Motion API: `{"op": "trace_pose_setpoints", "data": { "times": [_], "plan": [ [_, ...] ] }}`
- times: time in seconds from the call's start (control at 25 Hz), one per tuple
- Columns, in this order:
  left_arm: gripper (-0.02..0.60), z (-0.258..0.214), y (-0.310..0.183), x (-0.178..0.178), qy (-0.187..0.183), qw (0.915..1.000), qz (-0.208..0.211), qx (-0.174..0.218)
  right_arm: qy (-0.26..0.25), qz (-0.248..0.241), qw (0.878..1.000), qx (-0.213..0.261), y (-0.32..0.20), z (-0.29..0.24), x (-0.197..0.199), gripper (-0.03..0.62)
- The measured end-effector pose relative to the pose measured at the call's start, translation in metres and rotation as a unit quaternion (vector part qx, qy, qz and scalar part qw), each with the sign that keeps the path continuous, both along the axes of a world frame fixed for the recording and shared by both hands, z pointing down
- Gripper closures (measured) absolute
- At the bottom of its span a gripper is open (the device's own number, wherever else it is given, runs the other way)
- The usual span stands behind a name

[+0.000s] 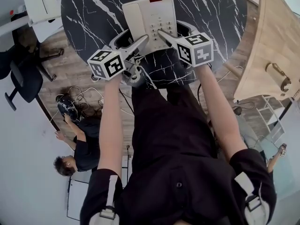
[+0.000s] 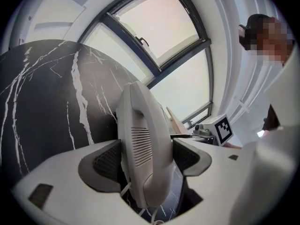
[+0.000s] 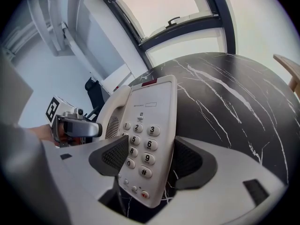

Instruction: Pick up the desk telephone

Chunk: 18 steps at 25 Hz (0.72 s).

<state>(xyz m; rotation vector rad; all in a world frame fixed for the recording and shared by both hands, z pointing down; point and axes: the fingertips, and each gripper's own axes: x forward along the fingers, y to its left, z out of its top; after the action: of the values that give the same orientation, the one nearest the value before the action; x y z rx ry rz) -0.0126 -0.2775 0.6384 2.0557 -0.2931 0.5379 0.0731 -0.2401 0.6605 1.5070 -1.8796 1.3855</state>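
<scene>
Desk telephone [image 1: 149, 13] on near edge of table [image 1: 93, 13], left gripper [image 1: 133, 45] and right gripper [image 1: 174, 32] flanking for two-sided lift.
Left gripper view: jaws open astride handset [image 2: 140, 139], unclamped.
Right gripper view: jaws open astride keypad [image 3: 143, 137] side, unclamped.

The desk telephone [image 1: 149, 15] is moulded in off-white plastic, smooth with a faint sheen. A patch of fine ribbed slots is cut into its handset [image 2: 143, 144]. The bench [image 1: 89, 18] is finished as black stone veined in white, polished and lightly reflective. The jaws of the left gripper [image 2: 146, 161] and right gripper [image 3: 145, 161] are formed in pale grey matt plastic. Their pads [image 3: 112, 156] are faced with a dark grey, finely gridded material. The marker cubes [image 1: 107, 63] are matt white, printed in black. The floor [image 1: 54, 86] is laid in wood-grain planks. A panel [image 1: 267, 41] of pale, bare-looking wood is seen, and the person's clothing [image 1: 168, 135] is matt black cloth.
</scene>
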Motion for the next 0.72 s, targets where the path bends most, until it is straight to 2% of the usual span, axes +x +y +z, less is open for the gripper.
{"op": "trace_pose_setpoints", "data": {
  "times": [0.32, 0.72],
  "plan": [
    [0.235, -0.0006, 0.0002, -0.0009, 0.004, 1.0, -0.005, -0.002, -0.019, 0.002, 1.0, 0.004, -0.0001, 0.0012, 0.0009, 0.289],
    [0.258, -0.003, 0.001, -0.0013, -0.027, 0.9995, -0.012, -0.007, -0.025, 0.002, 1.0, -0.006, -0.0012, 0.0003, 0.0041, 0.292]
  ]
}}
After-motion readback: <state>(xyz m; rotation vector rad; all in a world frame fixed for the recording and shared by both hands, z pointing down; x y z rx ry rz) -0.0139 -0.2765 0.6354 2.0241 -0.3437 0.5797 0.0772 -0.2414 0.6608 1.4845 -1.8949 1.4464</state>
